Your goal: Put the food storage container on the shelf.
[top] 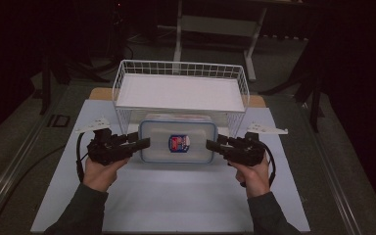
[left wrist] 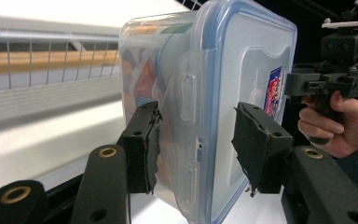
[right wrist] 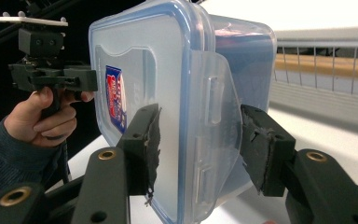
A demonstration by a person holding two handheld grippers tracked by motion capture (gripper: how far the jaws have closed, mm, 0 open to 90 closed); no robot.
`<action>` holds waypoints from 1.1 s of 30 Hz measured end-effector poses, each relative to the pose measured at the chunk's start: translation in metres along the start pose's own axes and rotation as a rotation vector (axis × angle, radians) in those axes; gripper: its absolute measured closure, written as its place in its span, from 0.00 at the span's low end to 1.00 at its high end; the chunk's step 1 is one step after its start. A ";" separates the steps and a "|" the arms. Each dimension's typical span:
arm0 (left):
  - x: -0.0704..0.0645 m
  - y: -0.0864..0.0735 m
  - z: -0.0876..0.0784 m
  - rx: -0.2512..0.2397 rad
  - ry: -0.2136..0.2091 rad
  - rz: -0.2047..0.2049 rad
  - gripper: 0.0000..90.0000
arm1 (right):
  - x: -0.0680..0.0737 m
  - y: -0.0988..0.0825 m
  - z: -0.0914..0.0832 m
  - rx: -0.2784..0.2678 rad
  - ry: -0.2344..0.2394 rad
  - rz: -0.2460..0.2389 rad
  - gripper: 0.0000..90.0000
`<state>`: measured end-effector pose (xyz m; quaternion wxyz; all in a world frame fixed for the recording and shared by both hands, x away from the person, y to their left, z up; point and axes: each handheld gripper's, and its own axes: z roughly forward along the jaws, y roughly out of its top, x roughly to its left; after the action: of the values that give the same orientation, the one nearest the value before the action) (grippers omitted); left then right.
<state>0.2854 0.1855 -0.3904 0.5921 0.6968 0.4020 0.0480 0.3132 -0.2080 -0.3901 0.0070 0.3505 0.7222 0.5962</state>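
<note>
A clear plastic container (top: 178, 142) with a blue-rimmed lid and a red-and-blue label sits between my two grippers, in front of a white wire basket (top: 127, 68). My left gripper (top: 144, 143) clamps its left end; in the left gripper view (left wrist: 196, 140) one pad (left wrist: 149, 144) presses the underside and the other the lid, over the side latch of the container (left wrist: 223, 70). My right gripper (top: 210, 144) clamps the opposite end in the same way (right wrist: 196, 144), pads on either face of the container (right wrist: 168, 70). Colourful contents show through the wall.
The basket stands just behind the container and holds a white sheet (top: 176, 90). A white mat (top: 176, 205) covers the table, with bare mat in front of the hands. A wooden board edge (top: 100, 93) shows behind the basket. Dark floor and a table frame (top: 215, 24) lie beyond.
</note>
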 end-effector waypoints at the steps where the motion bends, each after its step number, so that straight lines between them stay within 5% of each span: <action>1: 0.000 0.002 0.000 -0.003 0.000 0.003 0.57 | 0.000 0.002 0.000 -0.002 0.001 -0.003 0.55; 33: 0.003 0.058 -0.001 -0.071 -0.001 0.072 0.57 | 0.004 0.066 0.000 -0.053 -0.018 -0.090 0.55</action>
<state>0.3160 0.1899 -0.3414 0.6146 0.6894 0.3744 0.0830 0.3428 -0.2029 -0.3314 0.0499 0.3227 0.7210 0.6111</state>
